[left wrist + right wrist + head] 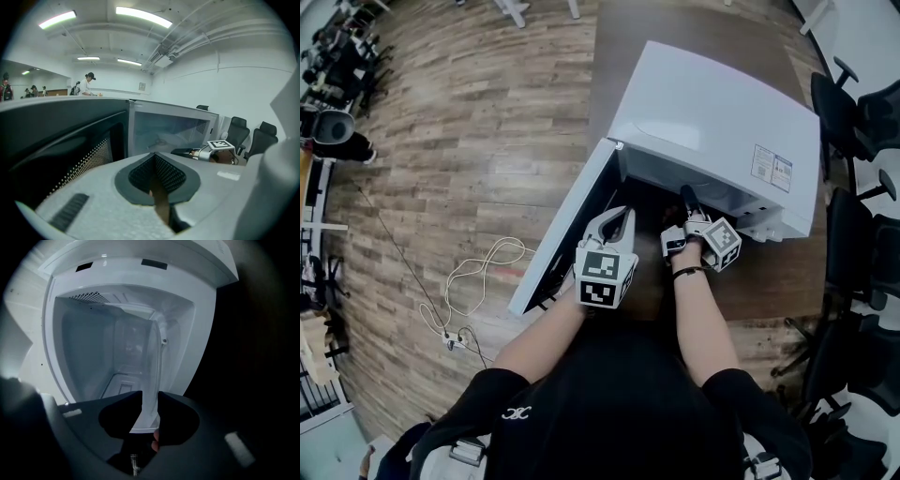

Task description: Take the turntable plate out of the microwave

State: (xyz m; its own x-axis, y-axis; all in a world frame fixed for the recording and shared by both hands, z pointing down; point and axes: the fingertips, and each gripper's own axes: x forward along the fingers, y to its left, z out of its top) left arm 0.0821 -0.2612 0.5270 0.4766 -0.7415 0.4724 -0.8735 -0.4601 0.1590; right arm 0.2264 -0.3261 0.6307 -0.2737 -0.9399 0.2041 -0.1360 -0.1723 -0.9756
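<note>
Right gripper view: our right gripper (150,395) straddles, unclamped, the clear round glass turntable plate (149,369) at its rim inside the white microwave (140,273). Our left gripper (621,217) is closed and empty. We judge the plate heavy, slippery and brittle; clamp the rim firmly.

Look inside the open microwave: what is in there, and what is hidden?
Inside the microwave lies the glass turntable plate, its near rim between the right gripper's jaws. Whatever supports the plate from beneath cannot be made out.
</note>
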